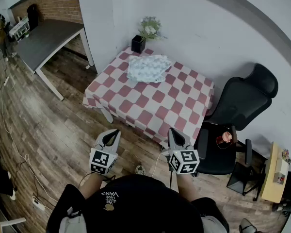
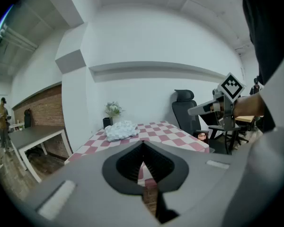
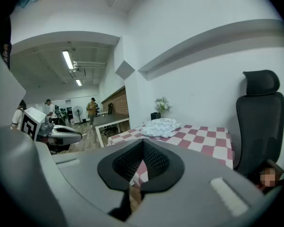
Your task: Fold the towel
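Left gripper (image 1: 114, 131), right gripper (image 1: 173, 130) (closed) face checkered table (image 1: 155, 99) — plank floor (image 1: 63, 125).

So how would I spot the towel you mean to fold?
Find the table with the red-and-white checked cloth against the white wall. At its far end, beside the small black pot of pale flowers, lies a crumpled pale blue-white cloth towel. It is the only soft, rumpled heap on the table.

The towel (image 1: 148, 68) is seen as soft, crumpled white cloth, laid on a smooth checked tablecloth (image 1: 145, 108). The floor (image 1: 53, 130) is made of matt wood planks, and rough brick is shown on the far left wall (image 1: 58, 4). The left gripper (image 2: 143, 143) and right gripper (image 3: 143, 142) are cased in matt grey plastic, with black ribbed pads (image 2: 130, 162).
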Demonstrator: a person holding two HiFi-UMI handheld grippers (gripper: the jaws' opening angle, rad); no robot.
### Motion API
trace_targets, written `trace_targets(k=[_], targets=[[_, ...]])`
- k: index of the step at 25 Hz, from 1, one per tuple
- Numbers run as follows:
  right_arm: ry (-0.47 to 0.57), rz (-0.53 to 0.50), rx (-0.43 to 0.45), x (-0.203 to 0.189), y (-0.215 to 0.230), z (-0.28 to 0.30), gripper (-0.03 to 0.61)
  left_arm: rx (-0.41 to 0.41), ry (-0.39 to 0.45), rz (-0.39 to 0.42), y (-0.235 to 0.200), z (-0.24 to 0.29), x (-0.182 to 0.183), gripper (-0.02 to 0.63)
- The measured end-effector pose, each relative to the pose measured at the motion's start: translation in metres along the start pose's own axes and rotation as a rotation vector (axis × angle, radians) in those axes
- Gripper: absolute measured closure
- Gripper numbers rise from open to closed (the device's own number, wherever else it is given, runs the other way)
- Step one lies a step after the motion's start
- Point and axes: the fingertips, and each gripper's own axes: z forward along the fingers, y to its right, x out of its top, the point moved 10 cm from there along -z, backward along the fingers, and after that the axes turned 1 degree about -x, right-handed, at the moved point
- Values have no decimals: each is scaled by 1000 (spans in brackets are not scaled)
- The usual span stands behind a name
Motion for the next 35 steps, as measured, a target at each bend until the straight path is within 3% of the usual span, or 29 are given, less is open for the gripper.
trace_targets(k=[4, 8, 9, 11, 12, 19, 24, 35], targets=[[18, 19, 37, 0, 5, 4, 574, -10, 14, -19, 2, 7, 2, 612], [51, 86, 59, -3, 16, 14, 574, -50, 61, -103, 5, 23, 1, 610], [50, 102, 61, -4, 18, 17, 574, -48, 70, -114, 6, 26, 1, 579], [38, 130, 74, -5, 22, 24, 485, -32, 73, -122, 8, 34, 1, 433], [32, 142, 81, -6, 25, 27, 444, -30, 66, -119, 10, 38, 1, 411], [-4, 164, 60, -7, 40, 49, 419, -62, 10, -95, 5, 62, -8, 382], [-6, 201, 0, -1, 39, 82, 419, -77, -1, -116, -33, 87, -14, 382], [35, 342, -215, 27, 18, 160, 419, -226, -16, -60, -161, 156, 2, 382]])
